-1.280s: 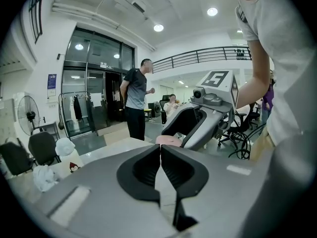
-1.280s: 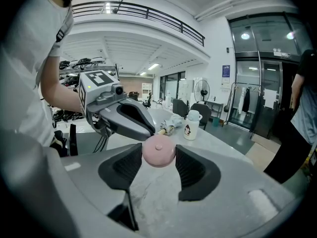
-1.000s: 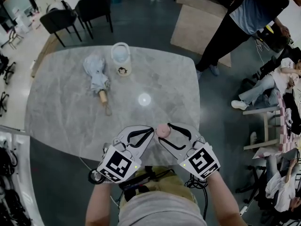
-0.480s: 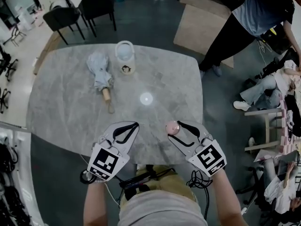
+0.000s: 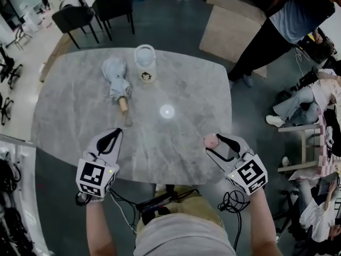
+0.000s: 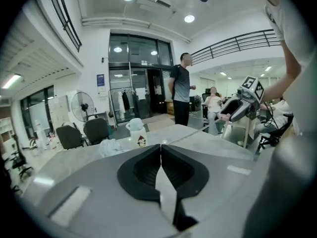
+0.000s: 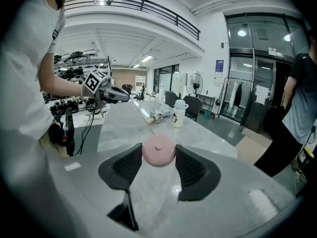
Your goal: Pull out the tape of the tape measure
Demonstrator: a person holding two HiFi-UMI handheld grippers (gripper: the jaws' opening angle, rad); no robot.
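A round pink tape measure [image 5: 211,140] sits between the jaws of my right gripper [image 5: 214,144], near the table's front right edge; the pads press on both its sides [image 7: 158,151]. My left gripper [image 5: 114,134] is far off to the left over the table's front left part, with its jaws closed together [image 6: 160,146]. In the left gripper view a thin pale line [image 6: 179,138] runs from the closed tips toward the right gripper [image 6: 241,106] and reads as the drawn-out tape. The tape is too thin to make out in the head view.
A folded pale umbrella [image 5: 116,79] and a white lidded jug [image 5: 144,63] lie at the far side of the grey marble table [image 5: 64,116]. A person [image 5: 282,31] stands beyond the right corner. Dark chairs [image 5: 96,9] stand behind the table.
The two grippers, tip to tip at the pink case a second ago, have drawn apart: the left one swung far to the left, the right one shifted right with the case.
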